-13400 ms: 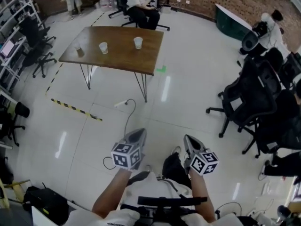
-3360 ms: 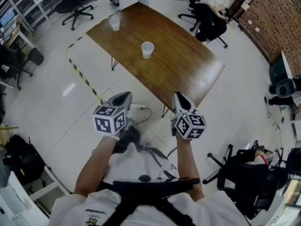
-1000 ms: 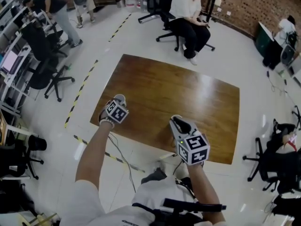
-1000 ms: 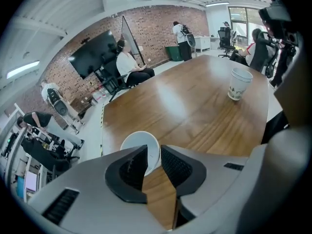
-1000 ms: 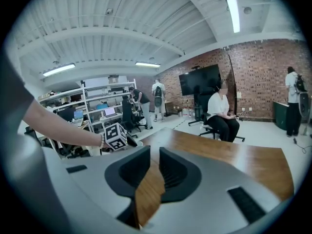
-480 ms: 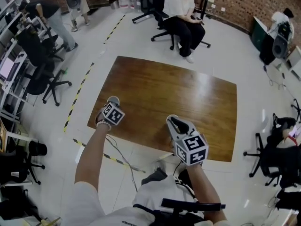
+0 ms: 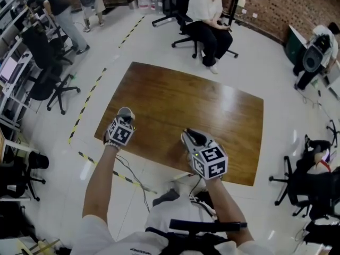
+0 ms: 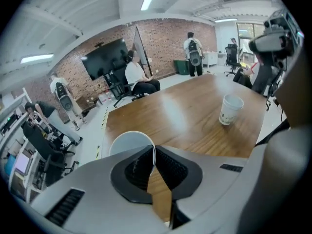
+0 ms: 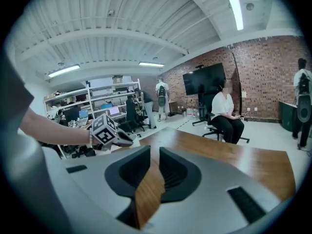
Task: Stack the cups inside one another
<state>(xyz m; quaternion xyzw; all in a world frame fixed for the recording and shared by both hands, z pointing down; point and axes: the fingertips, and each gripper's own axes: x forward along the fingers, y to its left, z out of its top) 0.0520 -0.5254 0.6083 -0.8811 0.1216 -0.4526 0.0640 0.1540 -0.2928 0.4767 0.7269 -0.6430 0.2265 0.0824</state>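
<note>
The rim of a white paper cup [image 8: 127, 141] is pinched by my left gripper [image 8: 155, 155], whose jaws have just been closing on it. This happens at the near left corner of the wooden table [image 7: 212, 105]. In the head view the left gripper [image 7: 124, 116] hides most of that cup. A second white cup [image 8: 229, 109] stands upright farther along the table [image 8: 185, 116], near its edge. My right gripper [image 7: 187, 135] hovers over the table's near edge. The right gripper [image 9: 155, 155] is open, with only bare tabletop [image 9: 234, 160] showing between its pads.
A person sits on an office chair [image 7: 207, 9] beyond the table's far side. More office chairs [image 7: 48, 84] and desks stand to the left. Yellow-black tape [image 7: 85, 108] and a cable [image 7: 133, 179] lie on the floor by the table's left edge.
The left gripper has closed on the cup's rim and drawn slightly up and toward me. The right gripper has kept its place and opening.
</note>
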